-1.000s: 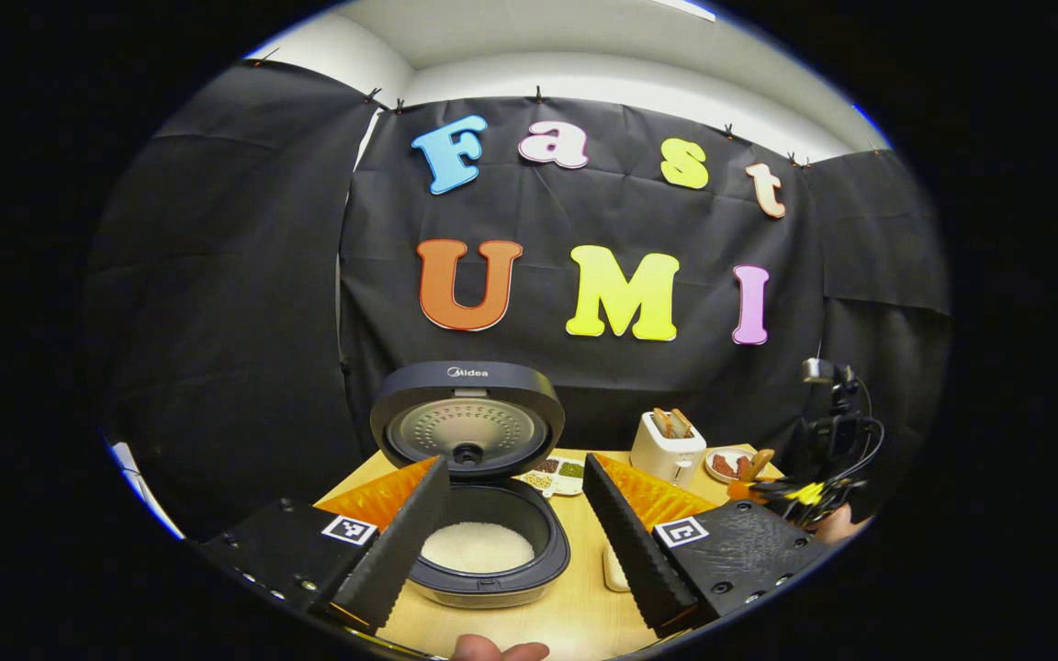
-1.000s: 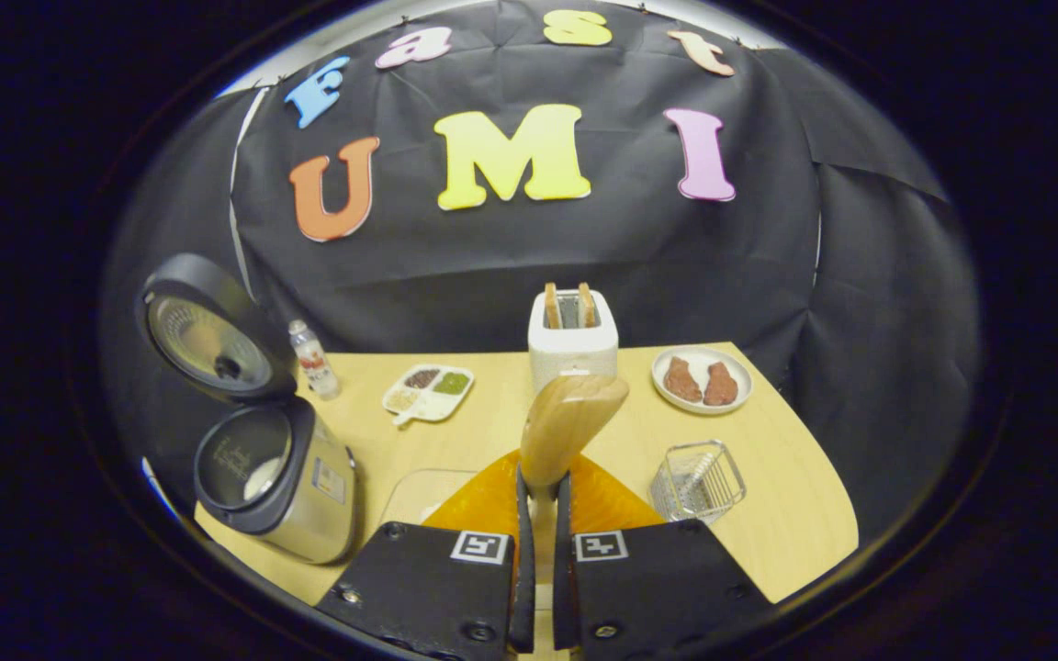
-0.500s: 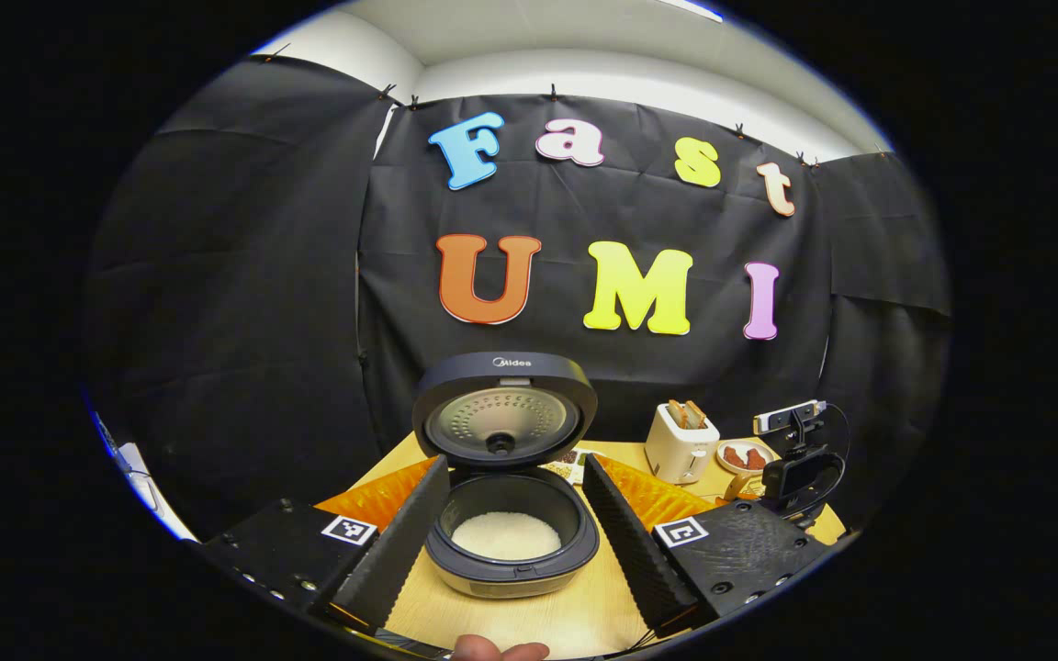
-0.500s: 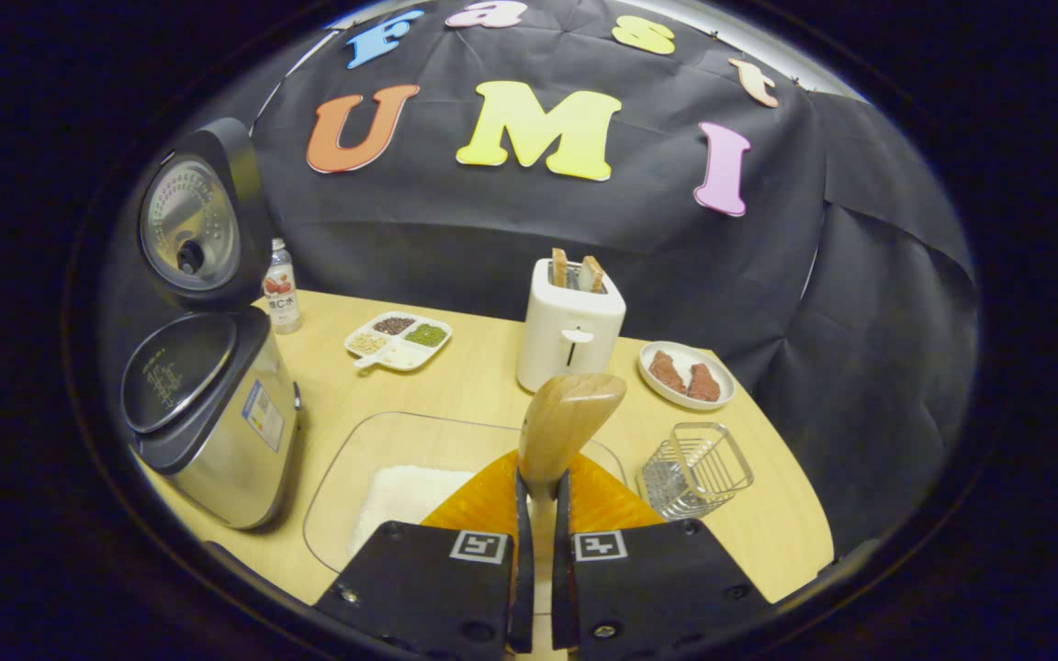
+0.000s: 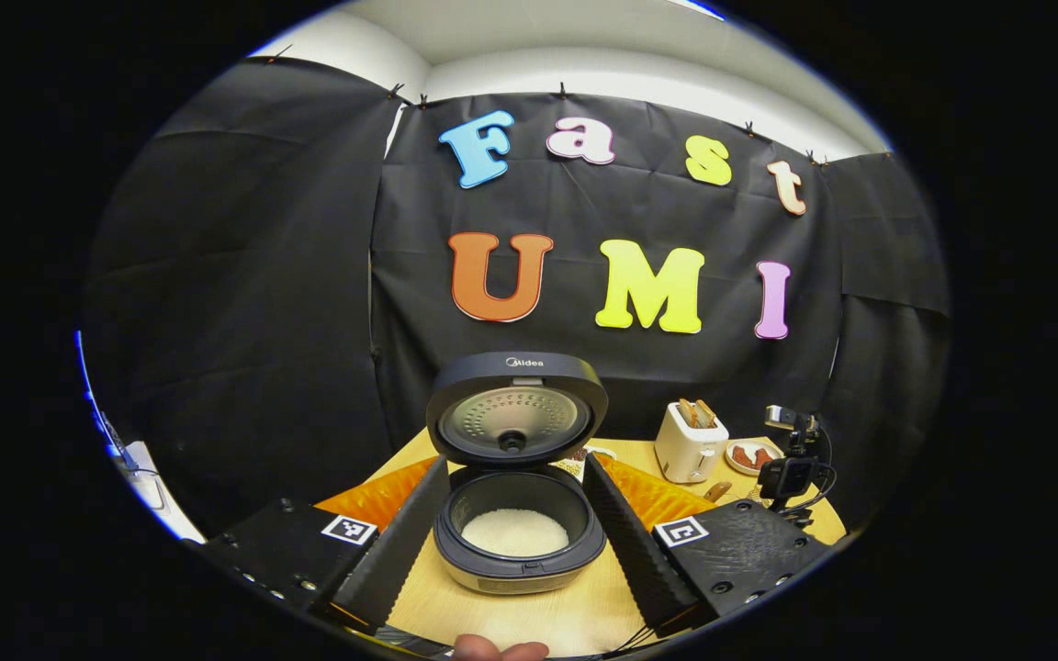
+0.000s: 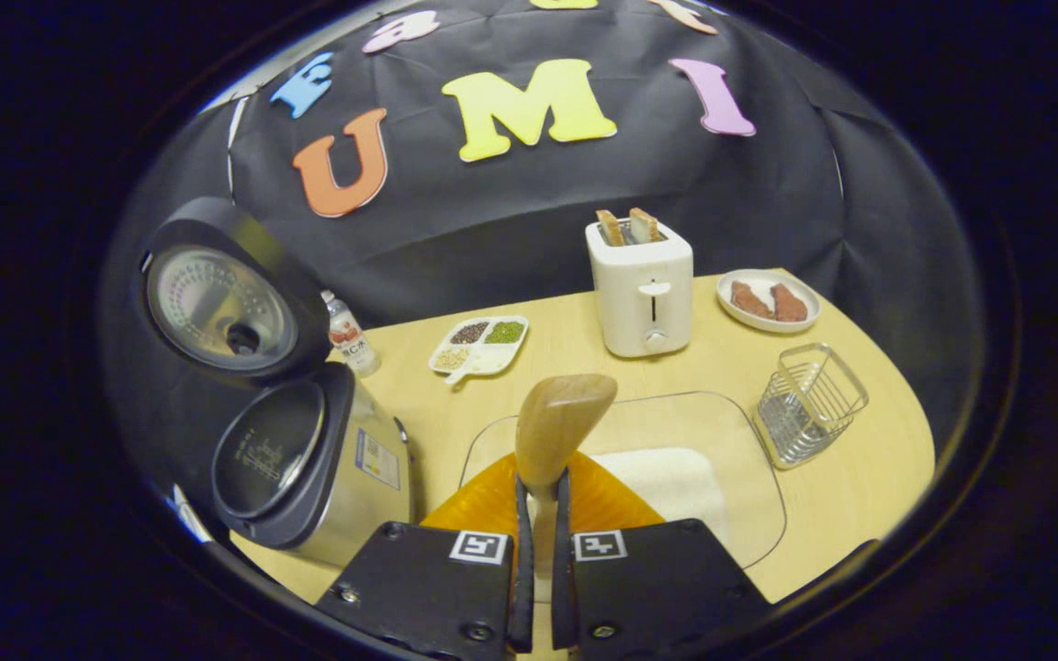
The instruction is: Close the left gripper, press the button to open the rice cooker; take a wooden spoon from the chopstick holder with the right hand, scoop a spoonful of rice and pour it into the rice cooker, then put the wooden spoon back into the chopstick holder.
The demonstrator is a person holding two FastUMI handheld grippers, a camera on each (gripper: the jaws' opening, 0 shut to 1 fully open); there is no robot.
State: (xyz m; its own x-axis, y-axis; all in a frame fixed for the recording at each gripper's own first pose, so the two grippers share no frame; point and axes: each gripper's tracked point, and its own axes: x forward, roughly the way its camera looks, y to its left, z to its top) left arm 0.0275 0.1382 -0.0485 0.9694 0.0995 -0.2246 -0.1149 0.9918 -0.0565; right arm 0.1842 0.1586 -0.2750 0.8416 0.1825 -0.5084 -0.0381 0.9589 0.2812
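Clamping the wooden spoon (image 6: 555, 428), the right gripper (image 6: 538, 514) is hovering over the glass tray (image 6: 749, 477) right of the open rice cooker (image 5: 518, 542), which the left gripper (image 5: 515, 523) is framing, fingers spread.

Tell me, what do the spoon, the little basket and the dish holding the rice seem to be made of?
The spoon looks like wood: pale tan, smooth matte, faint grain. The basket looks like bright metal wire, shiny and see-through between the bars. The dish seems to be clear glass or plastic; the table shows through it, and the look alone cannot settle which.
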